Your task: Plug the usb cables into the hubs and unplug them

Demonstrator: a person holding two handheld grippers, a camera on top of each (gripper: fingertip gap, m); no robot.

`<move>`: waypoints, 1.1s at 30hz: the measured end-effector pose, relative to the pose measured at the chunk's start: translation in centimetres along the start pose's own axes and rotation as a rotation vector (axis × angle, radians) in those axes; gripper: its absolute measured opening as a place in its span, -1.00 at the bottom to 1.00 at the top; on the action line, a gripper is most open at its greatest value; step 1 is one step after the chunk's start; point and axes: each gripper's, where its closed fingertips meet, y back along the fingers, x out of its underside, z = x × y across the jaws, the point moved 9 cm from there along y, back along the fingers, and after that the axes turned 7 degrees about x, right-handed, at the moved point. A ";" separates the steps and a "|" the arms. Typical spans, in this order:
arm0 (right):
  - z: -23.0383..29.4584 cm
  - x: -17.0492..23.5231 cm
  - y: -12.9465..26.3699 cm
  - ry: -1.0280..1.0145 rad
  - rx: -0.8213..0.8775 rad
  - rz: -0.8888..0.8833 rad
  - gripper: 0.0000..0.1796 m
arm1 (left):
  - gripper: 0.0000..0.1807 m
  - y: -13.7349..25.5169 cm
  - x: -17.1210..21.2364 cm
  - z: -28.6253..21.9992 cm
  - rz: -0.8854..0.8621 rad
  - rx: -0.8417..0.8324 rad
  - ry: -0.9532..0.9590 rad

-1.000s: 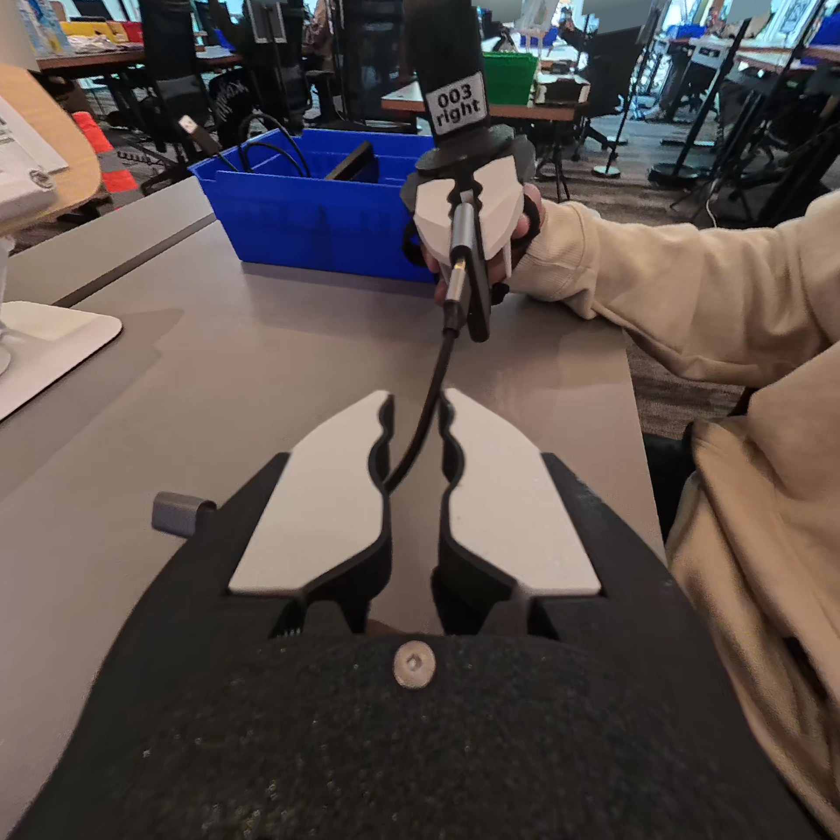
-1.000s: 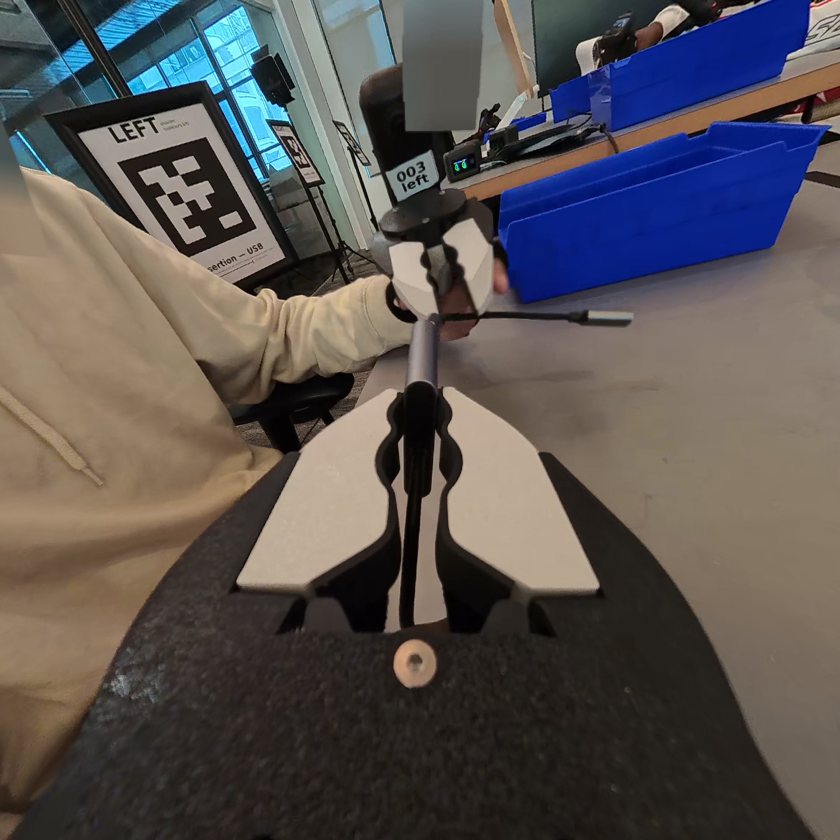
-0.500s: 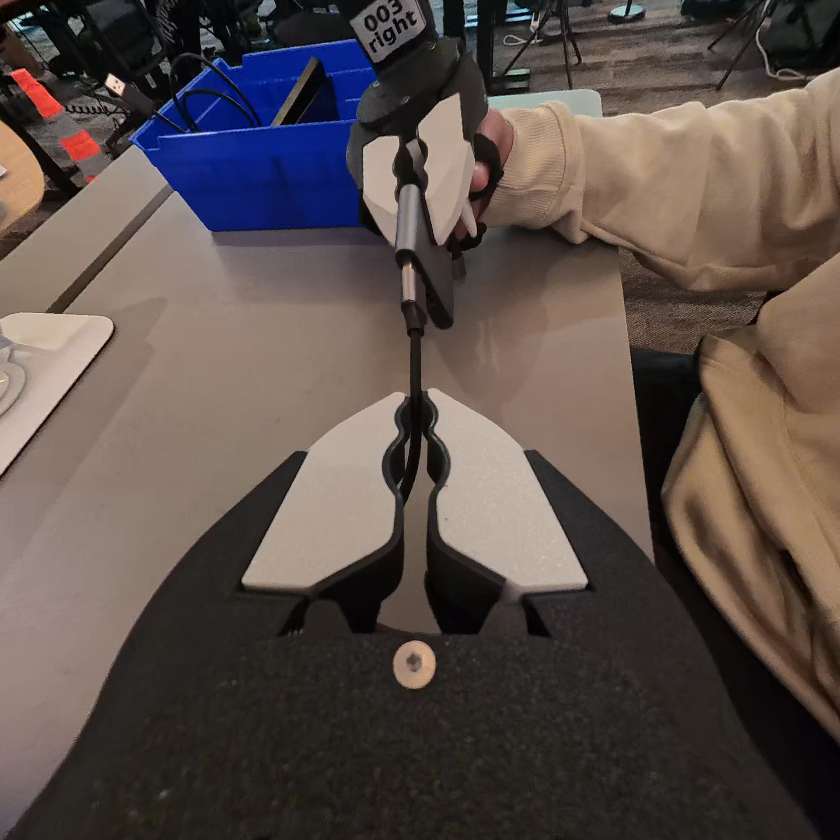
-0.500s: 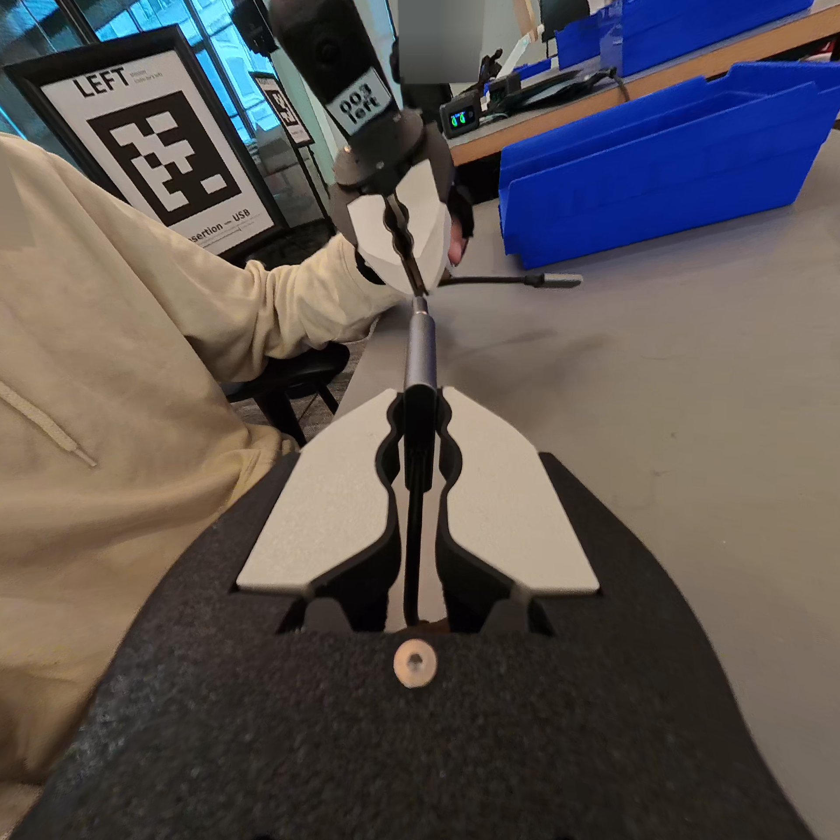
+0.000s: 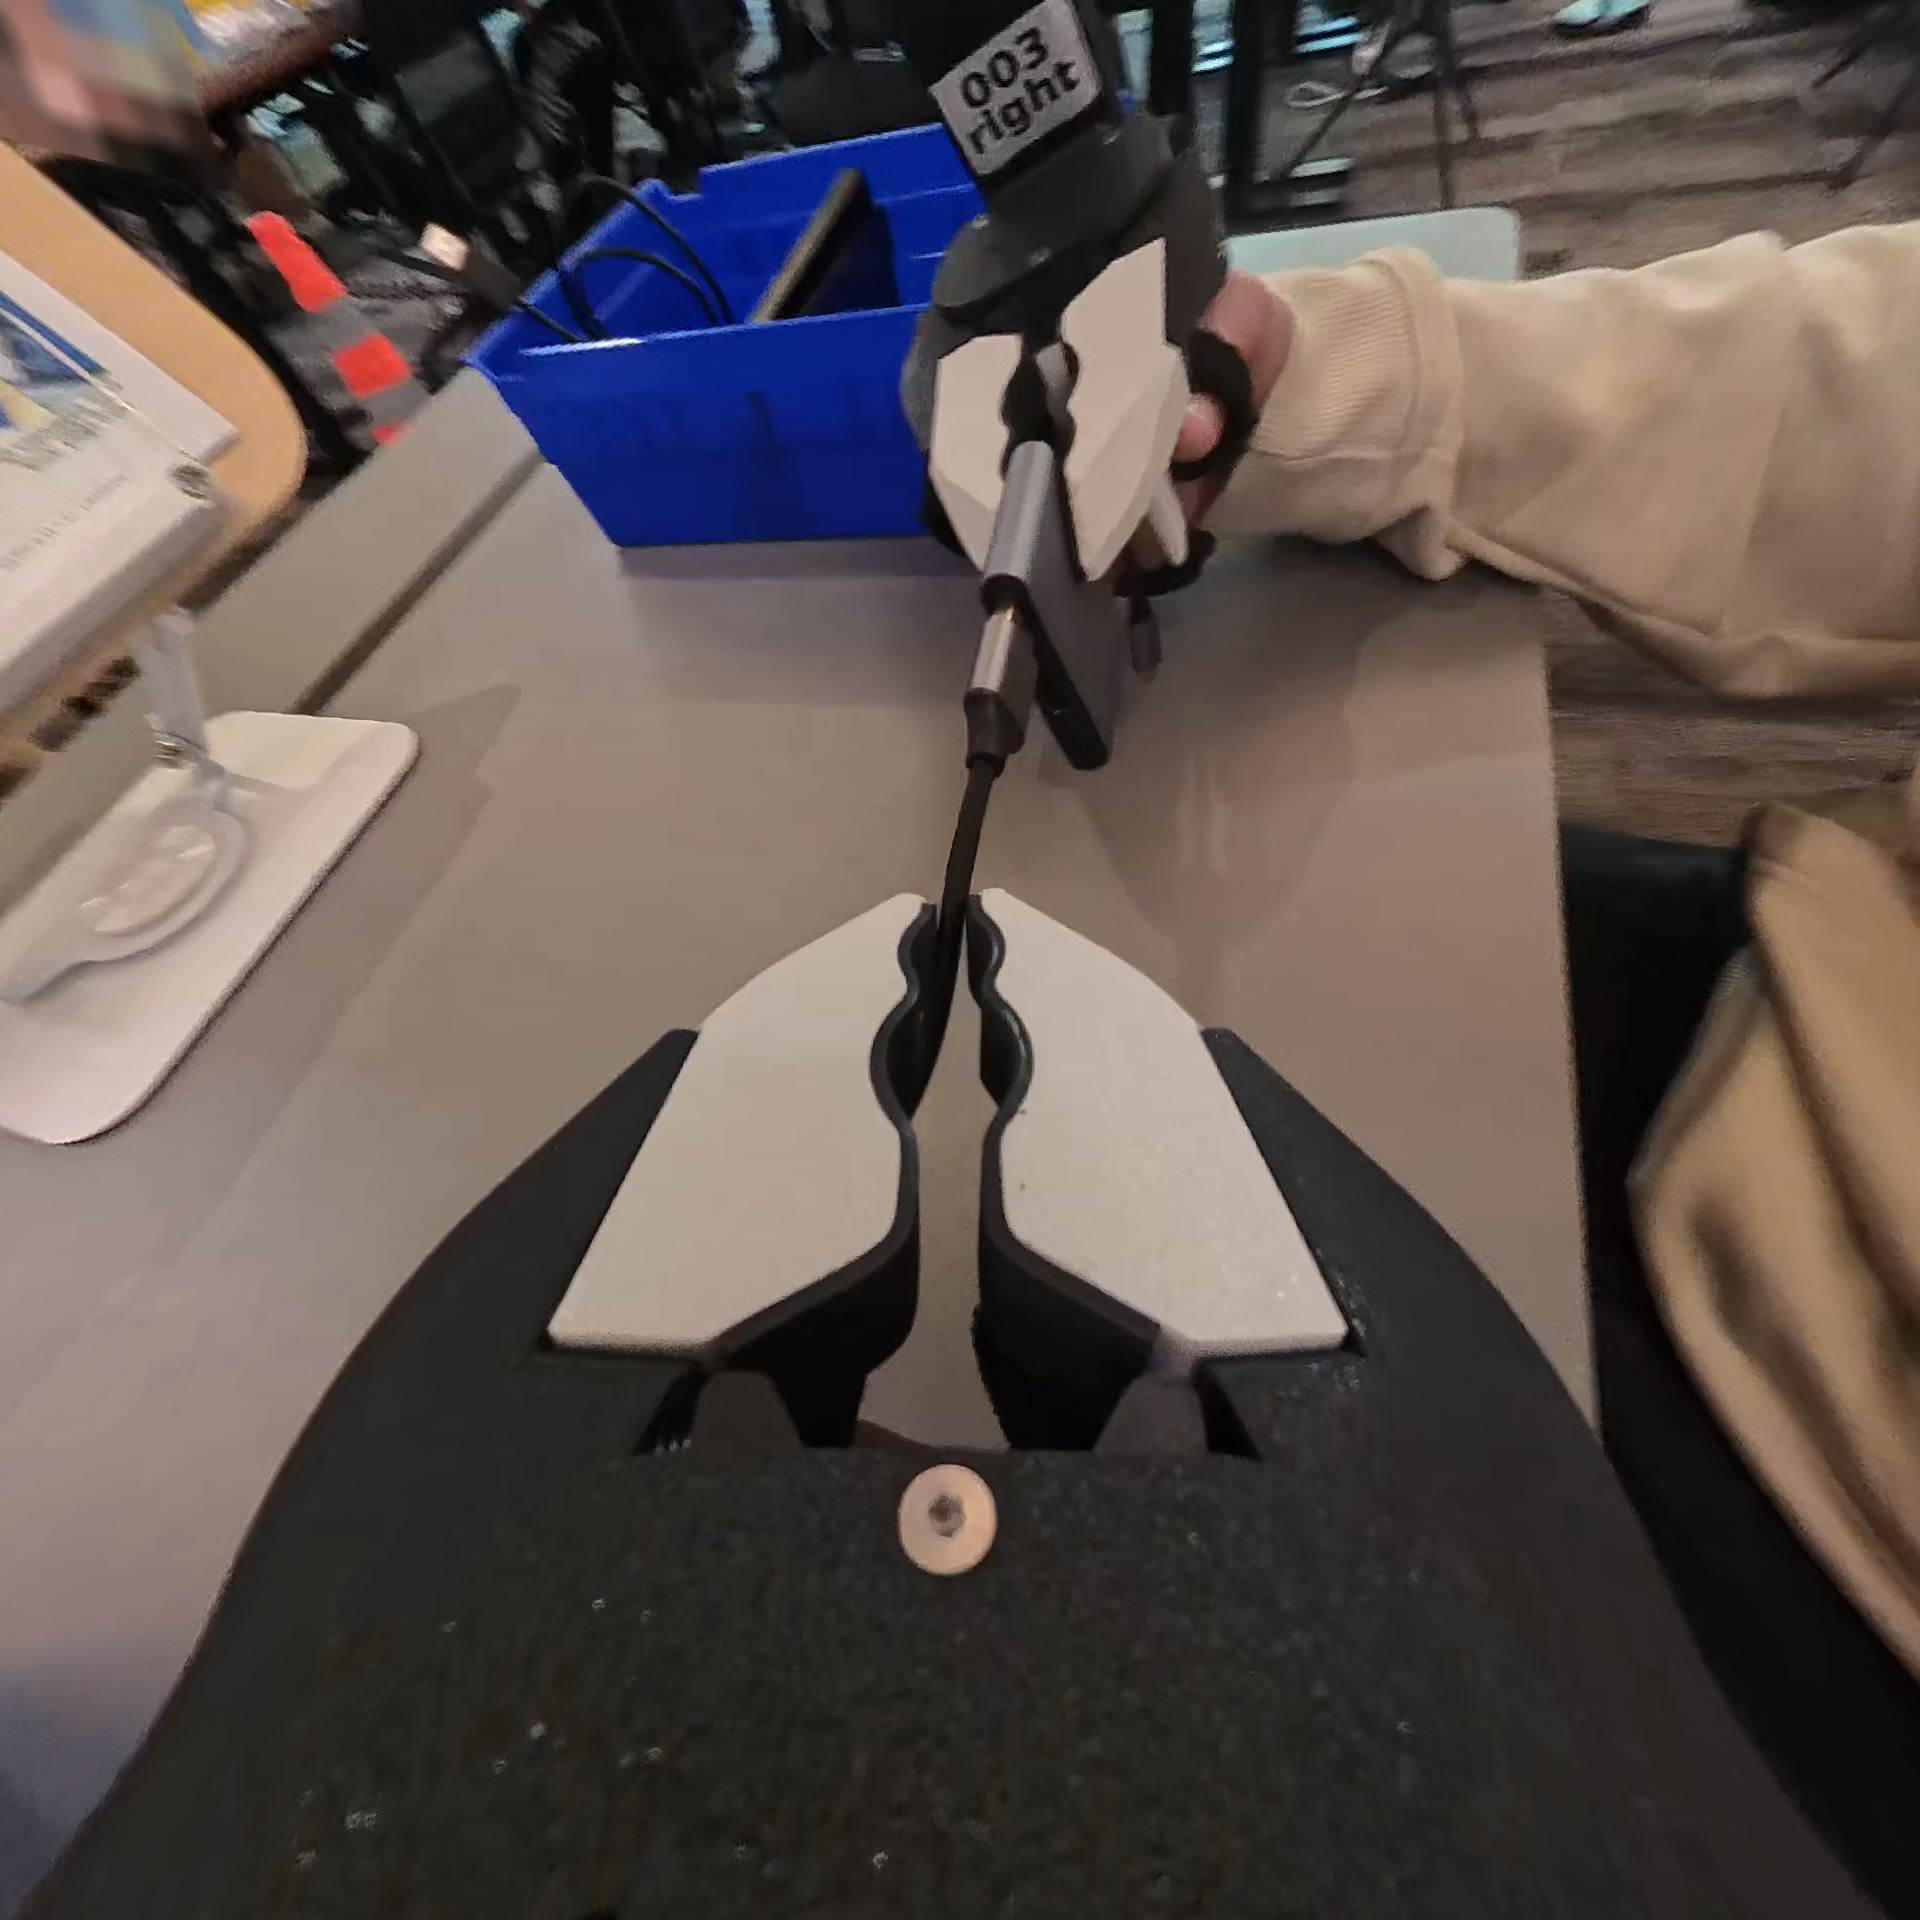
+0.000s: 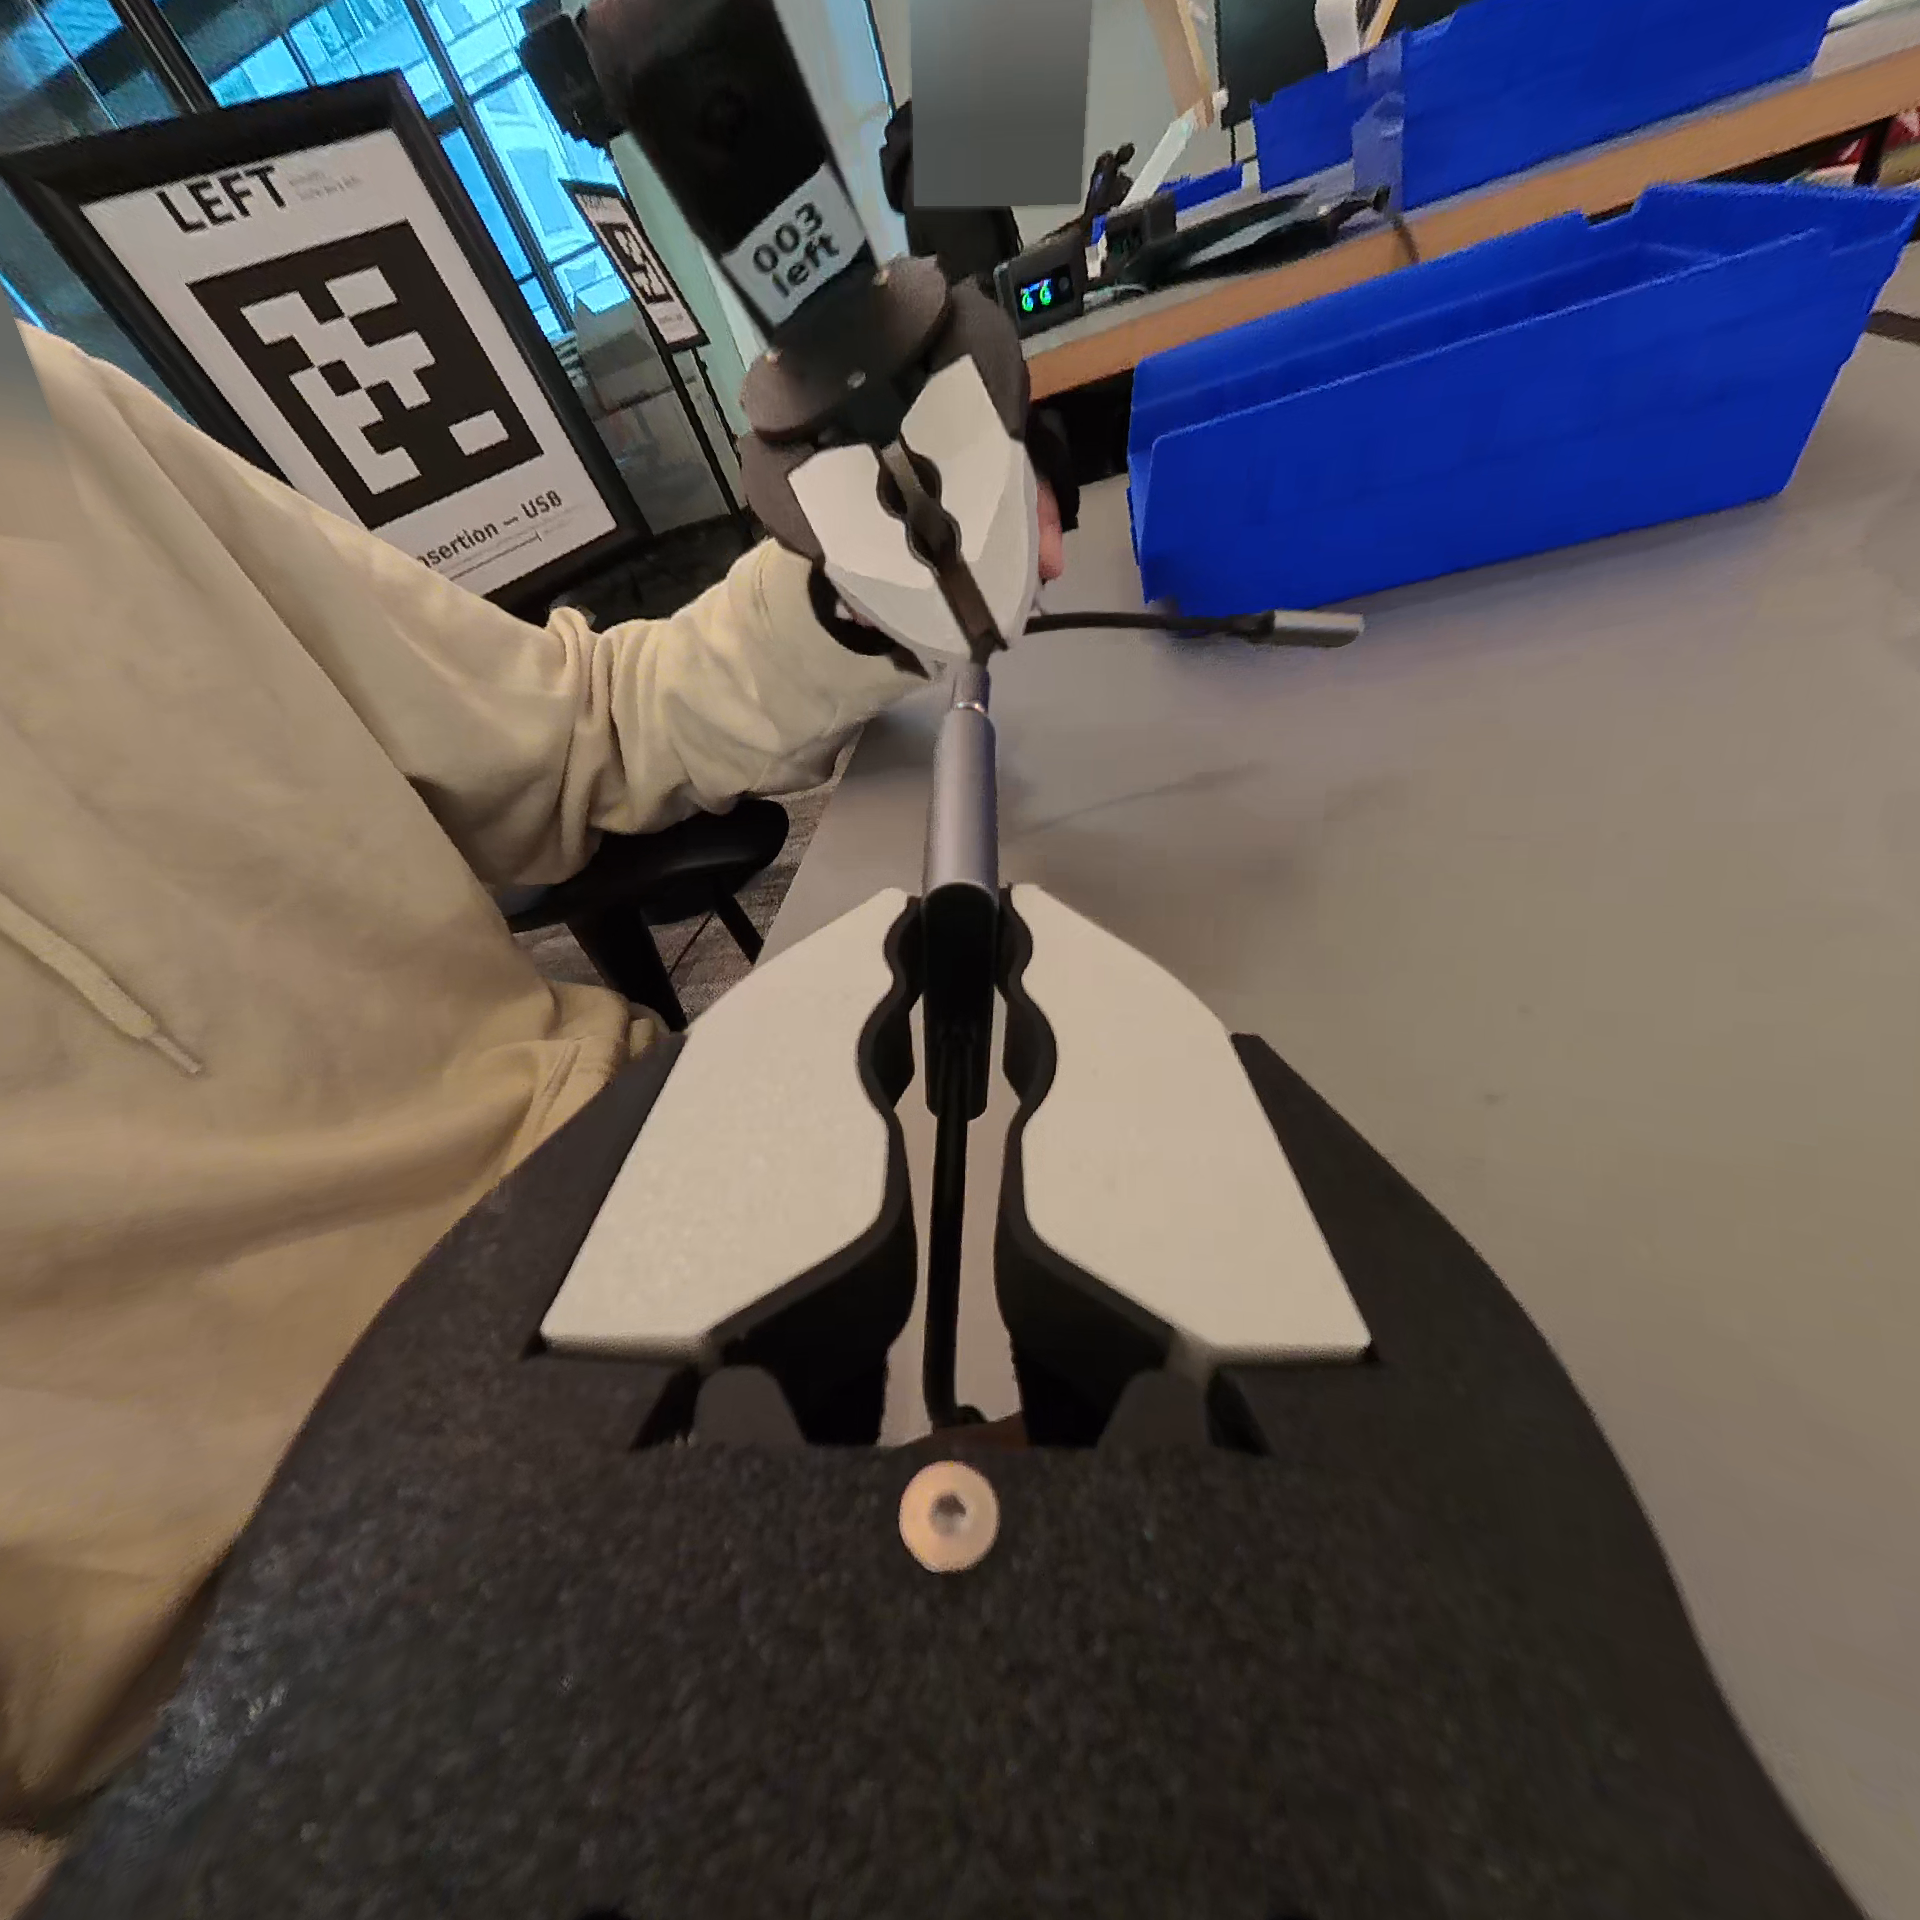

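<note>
My right gripper is shut on the slim dark grey hub and holds it above the grey table. A grey USB plug on a black cable sits at the hub's front end, with a short silver stretch showing; I cannot tell how deep it sits. My left gripper is shut on the black cable just behind the plug. It faces the right gripper closely. The left gripper also shows in the right wrist view. The cable's other grey end sticks out sideways above the table.
A blue bin with cables and a dark slab stands at the table's far edge; it also shows in the right wrist view. A white stand base lies at the left. A framed marker sign stands behind the person's cream sleeve. My right fingertips sit around 10 centimetres from my left ones.
My left fingers have closed from apart onto the black cable. Both grippers have come nearer to each other, and the right gripper with the hub has tilted.
</note>
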 end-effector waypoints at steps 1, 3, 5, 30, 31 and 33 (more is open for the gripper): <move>0.0 0.0 0.1 -0.001 0.003 -0.004 -0.86 | -0.91 -0.1 0.0 -0.1 0.005 -0.036 -0.030; -0.2 0.0 0.1 -0.004 0.025 -0.001 -0.86 | -0.65 -0.3 -0.1 -0.6 0.026 -0.112 -0.091; -0.4 0.1 0.2 -0.015 0.032 -0.001 -0.86 | -0.52 -0.6 -0.2 -1.0 0.077 -0.175 -0.153; -0.9 0.4 0.2 -0.115 0.014 -0.006 -0.86 | -0.96 -4.0 -0.2 -2.2 0.300 -0.374 -0.670; -0.9 0.3 0.2 -0.116 0.013 -0.011 -0.86 | -0.96 -4.1 -0.2 -2.2 0.312 -0.378 -0.687; -0.9 0.3 0.3 -0.121 0.010 -0.016 -0.86 | -0.96 -4.3 -0.2 -2.2 0.329 -0.376 -0.691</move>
